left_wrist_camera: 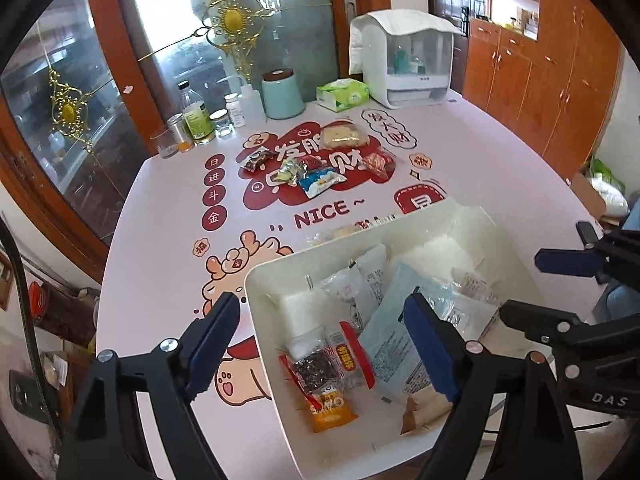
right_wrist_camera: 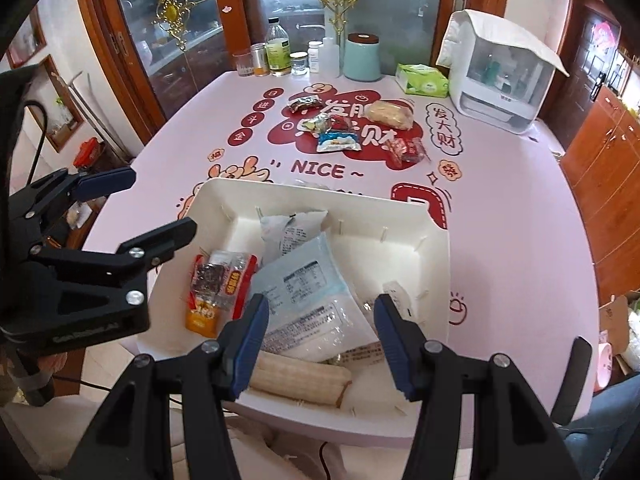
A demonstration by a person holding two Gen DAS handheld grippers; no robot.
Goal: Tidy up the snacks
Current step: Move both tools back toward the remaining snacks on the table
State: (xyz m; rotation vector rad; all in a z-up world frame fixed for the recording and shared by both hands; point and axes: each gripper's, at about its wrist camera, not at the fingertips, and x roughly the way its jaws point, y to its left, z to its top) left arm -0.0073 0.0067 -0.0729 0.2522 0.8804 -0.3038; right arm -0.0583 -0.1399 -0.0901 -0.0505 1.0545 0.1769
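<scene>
The pink table (right_wrist_camera: pixel 500 208) bears a white bin (right_wrist_camera: pixel 320 196) at its near edge, holding several snack packets, with 5 loose snacks (right_wrist_camera: pixel 340 140) beyond the bin. Above the bin, the left gripper (left_wrist_camera: pixel 320 348) gapes wide and empty; the right gripper (right_wrist_camera: pixel 320 344) stands half open, gripping nothing.

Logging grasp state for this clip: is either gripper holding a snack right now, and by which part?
Nothing is held. The left gripper and right gripper both hover open above the white bin, pads clear of the packets inside.
</scene>
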